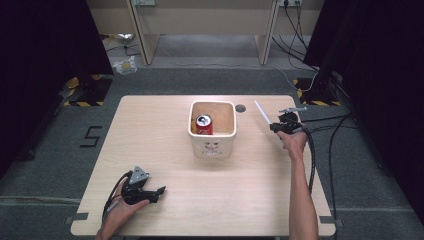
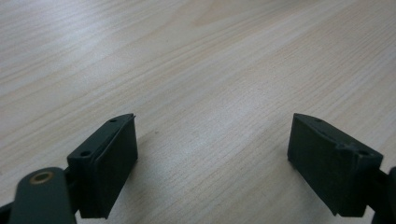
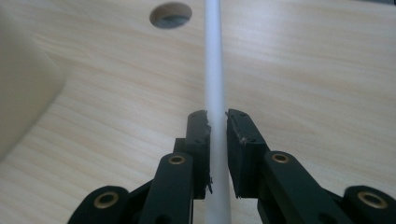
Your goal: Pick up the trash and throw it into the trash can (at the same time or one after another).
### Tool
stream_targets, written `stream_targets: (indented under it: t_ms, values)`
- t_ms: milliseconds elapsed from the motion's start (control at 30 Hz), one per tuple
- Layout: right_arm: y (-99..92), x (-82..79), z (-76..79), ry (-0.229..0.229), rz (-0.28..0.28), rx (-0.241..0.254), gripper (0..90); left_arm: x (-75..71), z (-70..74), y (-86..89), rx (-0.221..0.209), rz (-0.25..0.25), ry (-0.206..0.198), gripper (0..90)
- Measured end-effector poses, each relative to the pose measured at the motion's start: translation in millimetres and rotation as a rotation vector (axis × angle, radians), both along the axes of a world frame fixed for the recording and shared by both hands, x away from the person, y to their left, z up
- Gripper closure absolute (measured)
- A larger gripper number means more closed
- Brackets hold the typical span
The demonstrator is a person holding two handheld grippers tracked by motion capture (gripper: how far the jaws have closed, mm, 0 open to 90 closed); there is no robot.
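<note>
White straw: a thin white plastic straw (image 3: 215, 70) is pinched between the fingers of the right gripper (image 3: 217, 122) and runs straight on past their tips, above the wood.
Right gripper: in the high view the right gripper (image 1: 286, 123) is held up off the surface, its fingers closed on the straw (image 1: 263, 113), which slants away beyond the fingertips.
Cable hole: a small round hole in the wood (image 3: 171, 15) lies ahead of the right fingers, just left of the straw's line.
Cream tub: a square cream plastic tub (image 1: 212, 146) stands well off to the left of the right fingers; its rounded wall (image 3: 23, 88) shows at the edge of the right gripper view.
Red can: a red drinks can (image 1: 203, 125) stands upright inside the tub.
Left gripper: the left gripper (image 1: 156, 192) rests low near the front edge, its fingers spread wide with nothing between them.
Left fingers: both black pads (image 2: 109, 161) hover just above bare wood.
Tabletop: the pale wooden tabletop (image 1: 150, 135) carries the tub near its middle.
</note>
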State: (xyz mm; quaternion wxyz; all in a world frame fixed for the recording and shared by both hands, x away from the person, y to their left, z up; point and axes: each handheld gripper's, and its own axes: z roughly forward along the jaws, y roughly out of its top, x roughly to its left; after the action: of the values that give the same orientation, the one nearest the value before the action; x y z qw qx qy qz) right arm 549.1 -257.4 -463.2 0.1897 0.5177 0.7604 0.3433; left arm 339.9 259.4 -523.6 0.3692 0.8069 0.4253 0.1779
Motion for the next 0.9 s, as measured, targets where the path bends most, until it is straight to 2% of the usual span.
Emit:
stream_targets:
  t_ms: [100, 267, 367, 533, 600, 667, 767, 900]
  values:
    - [1.9, -3.2, 16.5, -0.028, 0.005, 0.044, 79.3, -0.1, 0.2, 0.1, 0.002, -0.002, 0.003, 15.2]
    - [8.4, -8.1, 37.5, -0.067, 0.033, 0.048, 79.3, 0.0, 0.3, 0.1, 0.002, -0.002, 0.003, 15.2]
    - [14.4, -11.6, 49.6, -0.086, 0.049, 0.072, 79.2, 0.0, 0.3, 0.1, 0.002, -0.002, 0.003, 15.2]
    - [24.1, -16.1, 66.1, -0.107, 0.074, 0.085, 79.2, 0.0, 0.3, 0.1, 0.003, -0.002, 0.003, 15.1]
    - [28.7, -18.3, 72.0, -0.112, 0.084, 0.111, 79.2, 0.0, 0.2, 0.1, 0.002, -0.002, 0.002, 15.2]
    - [33.1, -20.0, 77.8, -0.122, 0.1, 0.102, 79.2, 0.0, 0.3, 0.1, 0.002, -0.002, 0.003, 15.2]
    - [39.3, -22.4, 85.9, -0.133, 0.128, 0.14, 79.2, 0.0, 0.3, 0.1, 0.002, -0.002, 0.003, 15.2]
    - [46.7, -24.1, 93.4, -0.142, 0.154, 0.16, 79.2, 0.0, 0.3, 0.1, 0.002, -0.002, 0.003, 15.1]
